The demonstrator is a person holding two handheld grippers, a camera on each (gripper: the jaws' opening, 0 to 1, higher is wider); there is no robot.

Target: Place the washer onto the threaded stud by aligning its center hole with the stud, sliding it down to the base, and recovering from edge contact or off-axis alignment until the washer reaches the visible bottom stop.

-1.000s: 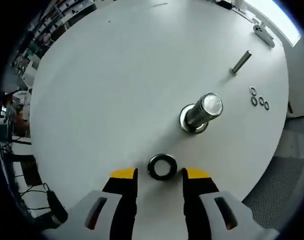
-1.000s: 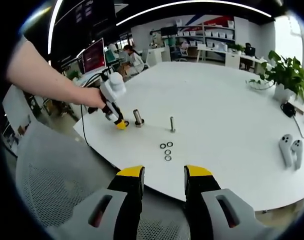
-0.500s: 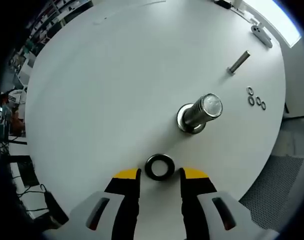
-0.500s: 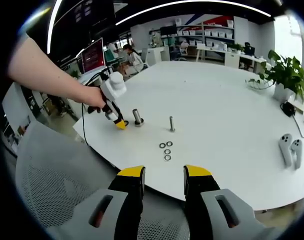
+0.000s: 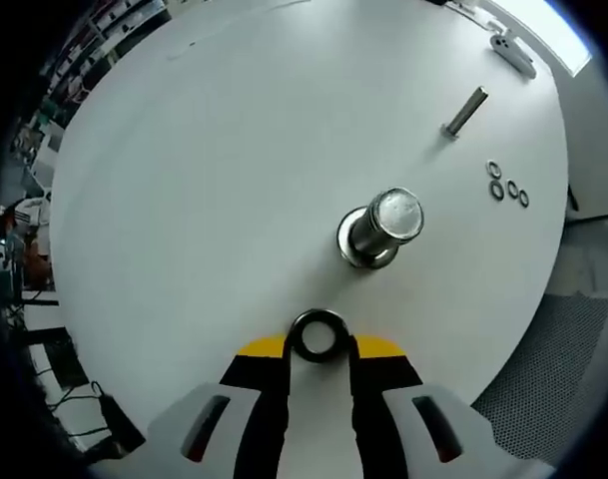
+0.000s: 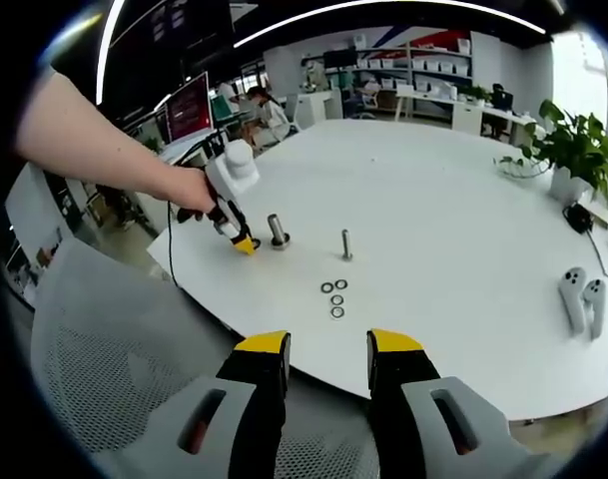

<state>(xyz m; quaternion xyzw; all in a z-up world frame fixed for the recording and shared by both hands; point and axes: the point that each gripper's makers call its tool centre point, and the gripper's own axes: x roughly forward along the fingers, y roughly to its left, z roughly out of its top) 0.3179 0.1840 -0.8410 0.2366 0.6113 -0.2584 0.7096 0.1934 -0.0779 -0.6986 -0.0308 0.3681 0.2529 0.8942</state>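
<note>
A dark ring washer (image 5: 318, 336) lies flat on the white table (image 5: 214, 150) between the yellow tips of my left gripper (image 5: 318, 347), whose jaws press on its two sides. A thick metal stud (image 5: 380, 228) stands upright on its wide base just beyond the washer. In the right gripper view a hand holds the left gripper (image 6: 246, 243) tip-down beside the stud (image 6: 277, 231). My right gripper (image 6: 328, 349) hangs open with nothing in it, off the table's near edge.
A thinner bolt (image 5: 464, 111) stands farther out, with three small washers (image 5: 506, 189) to its side. Two white controllers (image 6: 581, 296) and a potted plant (image 6: 573, 150) are at the table's right. A mesh chair (image 6: 114, 379) sits below the table edge.
The left gripper's jaws have narrowed from a wide gap until they touch the washer's sides, and the gripper has come forward around it. The right gripper has stayed open and still.
</note>
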